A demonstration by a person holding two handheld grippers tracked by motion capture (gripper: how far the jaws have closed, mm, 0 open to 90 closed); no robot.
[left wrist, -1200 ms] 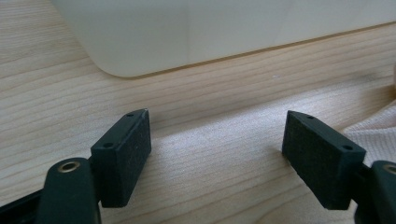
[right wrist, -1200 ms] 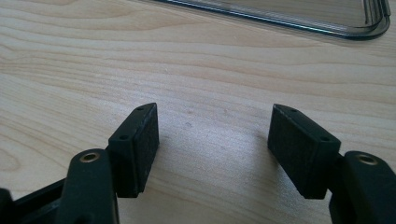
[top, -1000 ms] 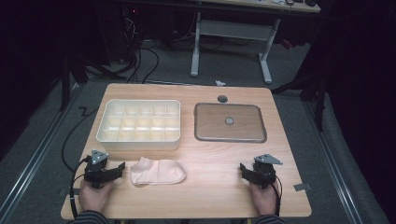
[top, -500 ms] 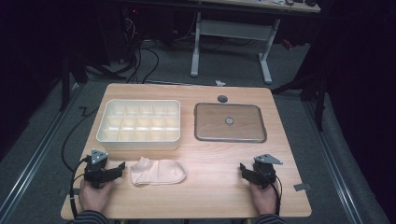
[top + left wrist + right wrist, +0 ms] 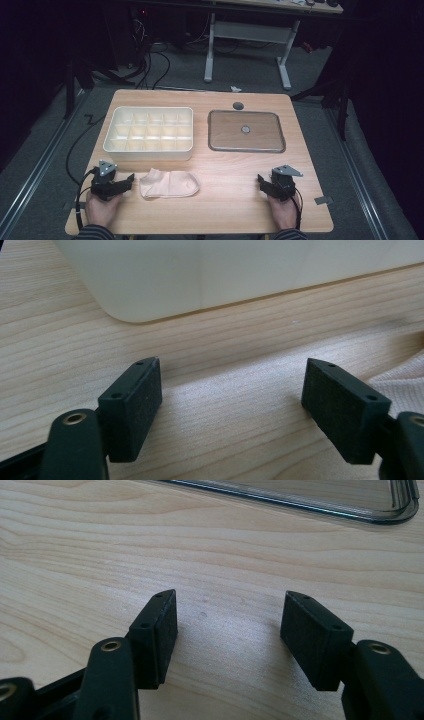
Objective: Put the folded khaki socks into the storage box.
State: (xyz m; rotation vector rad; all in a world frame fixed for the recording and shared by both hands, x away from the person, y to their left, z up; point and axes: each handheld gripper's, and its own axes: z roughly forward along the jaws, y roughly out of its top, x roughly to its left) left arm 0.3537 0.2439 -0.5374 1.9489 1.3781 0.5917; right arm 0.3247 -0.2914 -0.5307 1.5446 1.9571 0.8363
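your left gripper (image 5: 131, 178) is open, jaws just easing in on nothing, with the sock (image 5: 169, 183) just beside it below the box (image 5: 148, 148). your right gripper (image 5: 261, 179), also narrowing but open, is well away. pinch one layer and the sock may drag or slip.

Sock (image 5: 169, 183) near table's (image 5: 225, 210) front edge — divided box (image 5: 149, 132) behind it, lid (image 5: 246, 131) right of box, apart.

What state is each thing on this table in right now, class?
Sock: lying flat on the table, not held.
Divided box: open, compartments empty.
Clear lid: lying flat beside the box, off it.
Left gripper: open, nothing between its jaws, just closing slightly.
Right gripper: open, empty, jaws just closing a little.
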